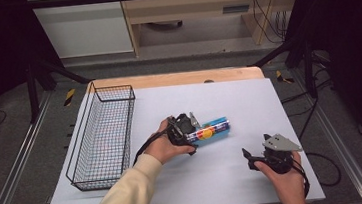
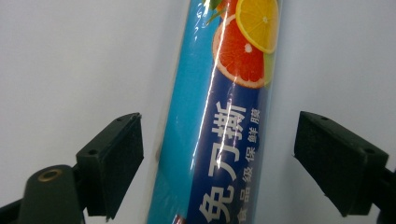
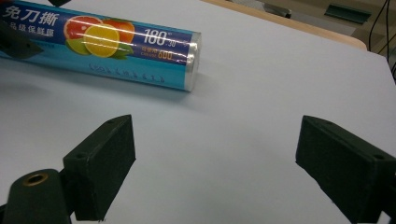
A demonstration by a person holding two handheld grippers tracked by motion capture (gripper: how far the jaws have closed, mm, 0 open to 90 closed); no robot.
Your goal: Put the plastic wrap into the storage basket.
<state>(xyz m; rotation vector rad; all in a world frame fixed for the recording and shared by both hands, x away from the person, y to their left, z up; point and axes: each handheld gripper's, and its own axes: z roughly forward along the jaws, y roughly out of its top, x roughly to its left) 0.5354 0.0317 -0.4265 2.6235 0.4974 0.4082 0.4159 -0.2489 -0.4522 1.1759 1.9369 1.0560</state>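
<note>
L tongs (image 2: 217, 158) half-open astride wrap roll (image 2: 224, 116)

Left gripper (image 1: 192, 131), held in a cream-sleeved left hand (image 1: 163, 145), reaches mid-table, jaws parted with gaps on both sides; right gripper (image 1: 248, 158) rests low in the right hand (image 1: 281, 172), jaws wide apart.

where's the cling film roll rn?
High view: the cling film roll lies on its side near the middle of the grey mat, right of the wire basket. It sits between the left gripper's open jaws, pads not touching.
</note>
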